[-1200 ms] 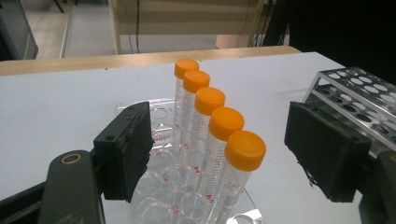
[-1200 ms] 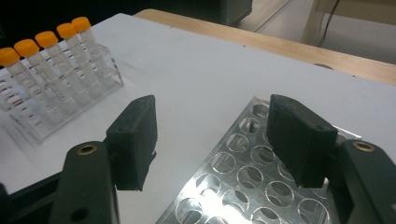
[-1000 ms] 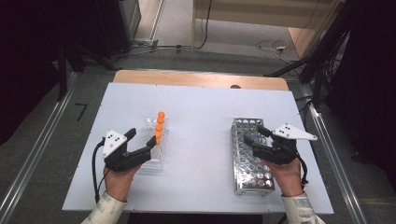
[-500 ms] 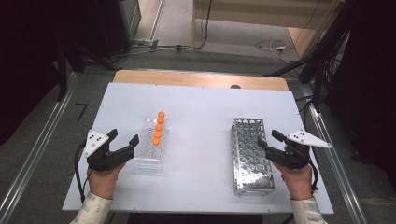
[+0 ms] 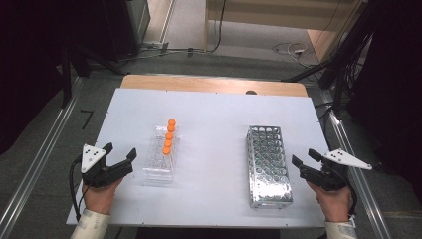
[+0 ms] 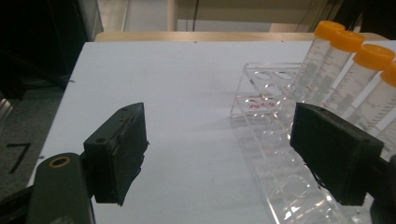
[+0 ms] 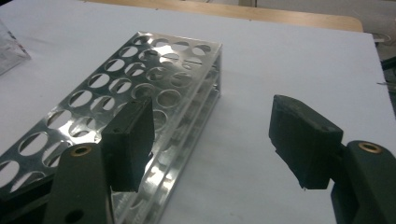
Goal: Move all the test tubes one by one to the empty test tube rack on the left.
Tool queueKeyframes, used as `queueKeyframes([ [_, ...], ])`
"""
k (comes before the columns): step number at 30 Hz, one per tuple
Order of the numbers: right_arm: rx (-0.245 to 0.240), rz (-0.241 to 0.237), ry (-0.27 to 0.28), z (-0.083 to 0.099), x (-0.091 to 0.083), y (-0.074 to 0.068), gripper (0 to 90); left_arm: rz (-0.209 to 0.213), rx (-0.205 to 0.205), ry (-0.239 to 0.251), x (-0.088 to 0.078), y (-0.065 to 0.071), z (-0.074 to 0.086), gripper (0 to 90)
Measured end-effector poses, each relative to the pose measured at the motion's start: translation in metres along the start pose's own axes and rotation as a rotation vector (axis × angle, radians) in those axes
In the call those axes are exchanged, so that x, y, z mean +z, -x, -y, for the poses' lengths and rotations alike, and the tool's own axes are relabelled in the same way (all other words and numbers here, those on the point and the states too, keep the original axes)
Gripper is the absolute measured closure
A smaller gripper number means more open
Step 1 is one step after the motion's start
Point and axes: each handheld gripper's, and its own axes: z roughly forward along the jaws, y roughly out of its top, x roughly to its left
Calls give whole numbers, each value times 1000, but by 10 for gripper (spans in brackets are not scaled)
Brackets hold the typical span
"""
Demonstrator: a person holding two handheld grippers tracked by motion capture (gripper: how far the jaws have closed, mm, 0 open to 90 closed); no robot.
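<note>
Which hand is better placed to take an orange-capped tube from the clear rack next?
Left. The left tool stands open just beside the clear rack holding the orange-capped tubes. The right tool is by the metal rack, across the table.

Unreadable red marking on the clear rack [image 6: 261, 105]; no legible text.

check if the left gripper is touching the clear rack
Apart. The high view shows bare white table between the left gripper and the clear rack; the jaws stand open with nothing between them.
</note>
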Motion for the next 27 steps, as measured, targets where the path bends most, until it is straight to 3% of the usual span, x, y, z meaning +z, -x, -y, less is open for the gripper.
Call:
queueKeyframes([
  [15, 74, 80, -12, 24, -19, 30, 296, -35, -5, -28, -21, -22, 16, 189],
  [19, 95, 109, -21, 31, -23, 36, 292, -32, -23, -41, -23, -25, 21, 189],
  [22, 114, 128, -34, 37, -26, 42, 246, -14, -56, -70, -22, -28, 27, 189],
  [27, 132, 162, -56, 45, -26, 45, 175, -10, -71, -114, -16, -31, 31, 174],
])
